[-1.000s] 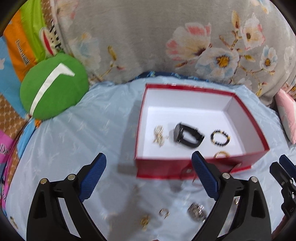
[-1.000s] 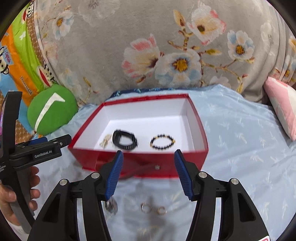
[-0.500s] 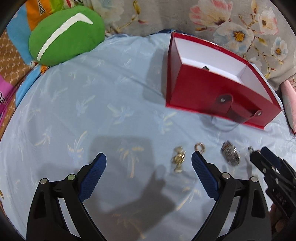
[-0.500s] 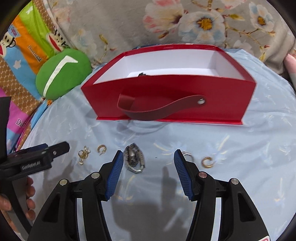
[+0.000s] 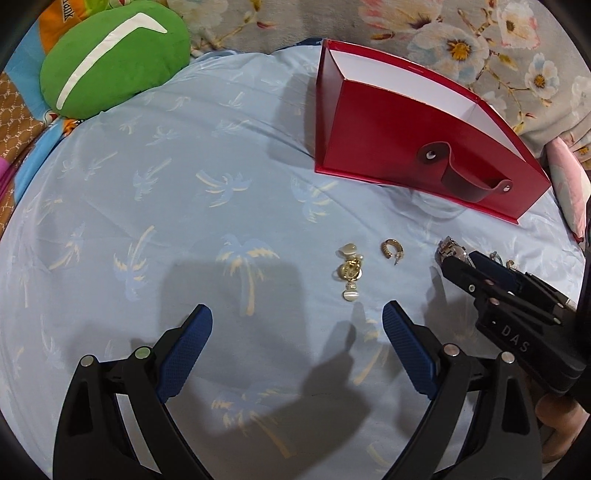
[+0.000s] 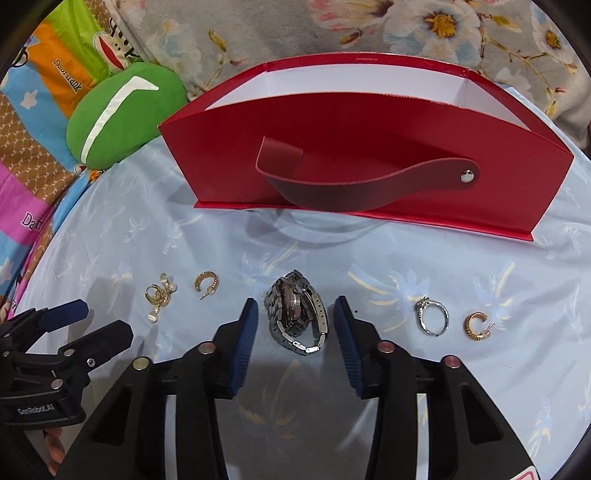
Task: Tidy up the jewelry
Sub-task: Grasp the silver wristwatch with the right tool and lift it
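A red box [image 6: 369,155] with a white inside and a dark strap stands on the blue cloth; it also shows in the left wrist view [image 5: 417,147]. A silver metal watch [image 6: 297,315] lies between the open fingers of my right gripper [image 6: 295,314], not clamped. To its left lie a gold pearl earring cluster [image 6: 159,295] and a gold hoop [image 6: 206,282]; to its right a silver ring [image 6: 433,316] and another gold hoop [image 6: 477,325]. My left gripper [image 5: 297,321] is open and empty, low over the cloth just short of the cluster [image 5: 350,271].
A green round cushion [image 5: 110,55] lies at the far left. Floral grey fabric [image 6: 332,26] rises behind the box. A pink pillow [image 5: 567,184] sits at the right edge. The blue palm-print cloth [image 5: 184,221] covers the surface.
Both grippers have dropped lower and closer to the loose jewelry. The right gripper's fingers now straddle the watch. The box's contents are out of sight behind its front wall.
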A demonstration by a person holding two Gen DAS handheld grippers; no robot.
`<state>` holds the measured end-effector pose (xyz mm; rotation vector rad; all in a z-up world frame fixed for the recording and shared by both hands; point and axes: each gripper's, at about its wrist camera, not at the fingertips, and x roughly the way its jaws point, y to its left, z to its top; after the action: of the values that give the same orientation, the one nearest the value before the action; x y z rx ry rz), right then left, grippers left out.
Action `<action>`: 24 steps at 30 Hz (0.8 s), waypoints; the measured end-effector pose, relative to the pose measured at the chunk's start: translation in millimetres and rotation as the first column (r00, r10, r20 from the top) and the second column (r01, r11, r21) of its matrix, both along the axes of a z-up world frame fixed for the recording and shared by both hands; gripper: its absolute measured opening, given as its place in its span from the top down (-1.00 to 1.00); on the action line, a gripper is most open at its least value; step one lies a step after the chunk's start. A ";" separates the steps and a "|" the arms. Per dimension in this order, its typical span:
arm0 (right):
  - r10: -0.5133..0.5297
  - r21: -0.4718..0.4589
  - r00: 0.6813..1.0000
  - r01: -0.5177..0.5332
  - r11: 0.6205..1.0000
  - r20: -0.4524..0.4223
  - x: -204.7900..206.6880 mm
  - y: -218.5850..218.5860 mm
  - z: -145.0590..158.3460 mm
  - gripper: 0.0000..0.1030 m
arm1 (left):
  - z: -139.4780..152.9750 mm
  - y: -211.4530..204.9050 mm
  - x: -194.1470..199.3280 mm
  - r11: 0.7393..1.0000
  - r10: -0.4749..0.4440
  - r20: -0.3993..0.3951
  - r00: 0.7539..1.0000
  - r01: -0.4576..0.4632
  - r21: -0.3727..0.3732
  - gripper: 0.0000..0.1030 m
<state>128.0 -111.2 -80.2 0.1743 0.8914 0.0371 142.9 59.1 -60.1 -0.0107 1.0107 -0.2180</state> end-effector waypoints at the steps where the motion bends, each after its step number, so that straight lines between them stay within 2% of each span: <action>1: -0.001 -0.004 1.000 0.001 1.000 -0.001 0.0 0.2 -0.3 0.31 | 0.0 -0.6 -0.2 1.000 -0.001 0.000 1.000 0.001 -0.002 -0.77; 3: 0.002 -0.001 1.000 -0.002 1.000 -0.001 0.1 -0.5 -0.9 0.54 | 0.0 -0.3 0.4 1.000 -0.001 0.000 1.000 0.001 0.001 -0.77; 6: 0.007 0.022 1.000 -0.007 1.000 -0.005 -1.8 -3.9 -0.9 0.64 | 0.0 -2.1 0.3 1.000 -0.001 -0.004 1.000 0.001 0.000 -0.77; 15: -0.047 0.022 0.998 0.046 0.999 0.029 -37.3 -27.1 13.5 0.65 | 2.5 -13.3 -1.2 0.999 -0.035 0.001 0.999 0.035 -0.009 -0.77; 24: -0.145 0.018 0.989 0.144 0.989 0.027 -79.4 -73.3 25.7 0.65 | 17.2 -50.3 -3.7 0.992 -0.125 0.047 0.991 0.125 -0.010 -0.76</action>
<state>48.6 -184.5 -54.5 0.2525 0.8486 -0.0880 139.2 8.9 -42.9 0.0455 0.9645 -0.3382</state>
